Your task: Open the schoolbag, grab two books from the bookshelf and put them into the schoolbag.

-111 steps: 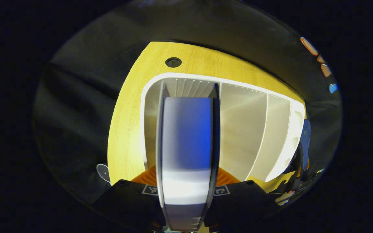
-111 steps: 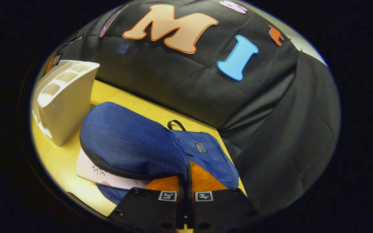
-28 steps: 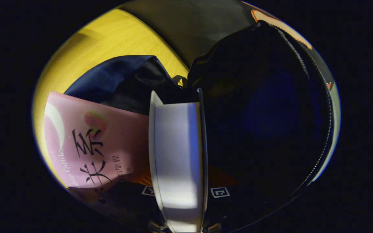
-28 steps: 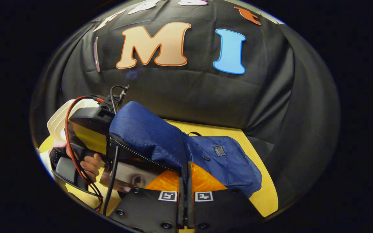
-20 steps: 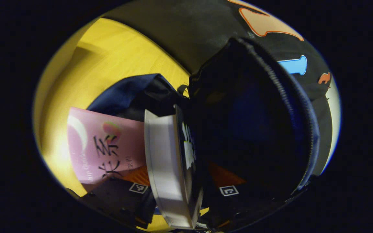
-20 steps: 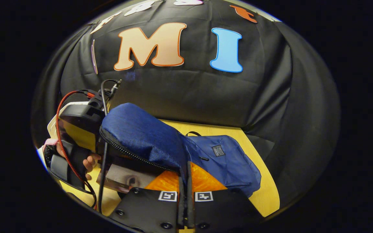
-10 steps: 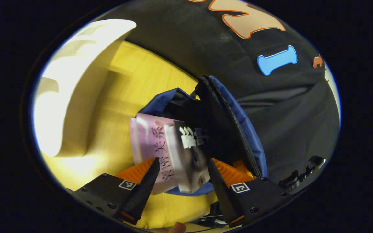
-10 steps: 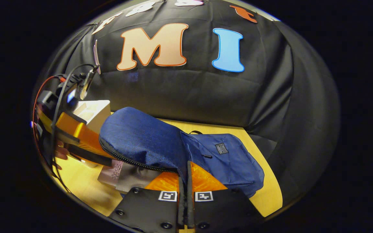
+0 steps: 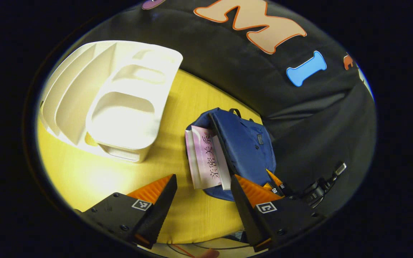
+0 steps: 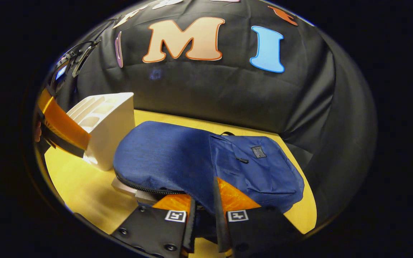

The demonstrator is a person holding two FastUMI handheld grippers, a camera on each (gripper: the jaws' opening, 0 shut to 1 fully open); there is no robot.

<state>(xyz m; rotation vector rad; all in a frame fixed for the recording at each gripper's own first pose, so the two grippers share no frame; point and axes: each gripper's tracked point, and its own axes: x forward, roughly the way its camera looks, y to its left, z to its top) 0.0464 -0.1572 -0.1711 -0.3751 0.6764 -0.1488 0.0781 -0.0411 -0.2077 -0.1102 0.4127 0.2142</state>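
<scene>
Yellow wooden table (image 9: 84, 175) against creased black cloth wall (image 10: 199, 93), warm light.

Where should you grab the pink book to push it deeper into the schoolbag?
Grip the pink book by its exposed near edge, coming from the schoolbag's open mouth side. It lies flat, half tucked under the flap, so probably only that end offers the fingers room.
</scene>
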